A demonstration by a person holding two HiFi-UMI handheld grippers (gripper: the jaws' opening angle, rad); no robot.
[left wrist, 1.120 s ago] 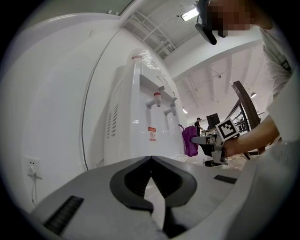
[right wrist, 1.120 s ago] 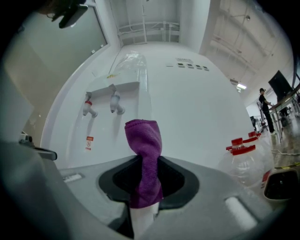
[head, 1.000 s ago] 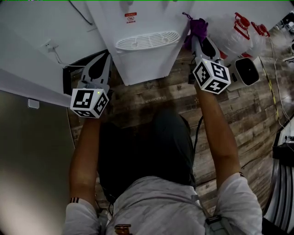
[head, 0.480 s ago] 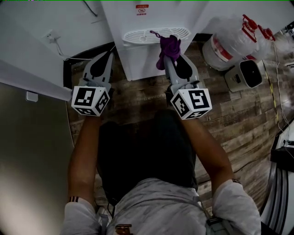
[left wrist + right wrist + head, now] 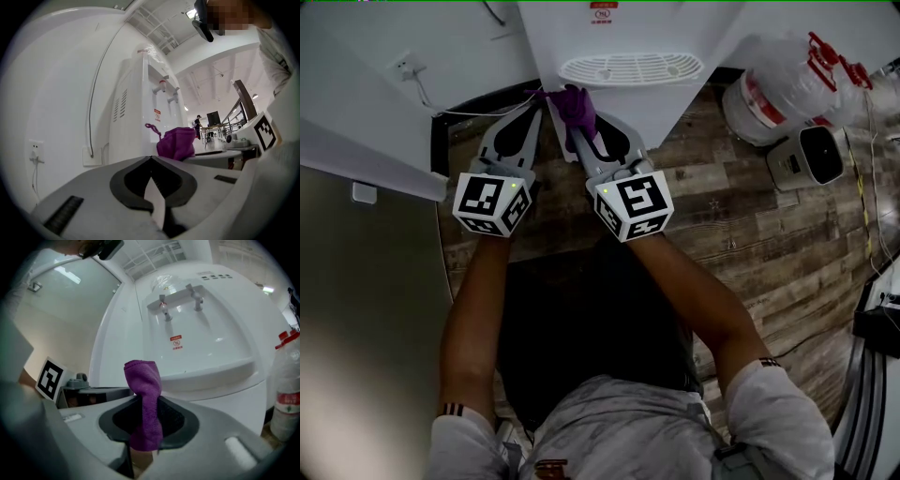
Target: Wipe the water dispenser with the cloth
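Observation:
The white water dispenser stands at the top of the head view, with its drip grille facing me; its taps show in the right gripper view. My right gripper is shut on a purple cloth, which sits at the dispenser's lower front left corner. The cloth stands up between the jaws in the right gripper view. My left gripper is shut and holds nothing, just left of the cloth, beside the dispenser's side panel.
A large water bottle with a red cap lies on the wood floor to the right, next to a small white appliance. A wall socket with a cord is on the white wall at left. A grey panel fills the left side.
My right gripper has carried the purple cloth leftward from the dispenser's right edge across its front to the lower left corner. The left gripper has stayed in place.

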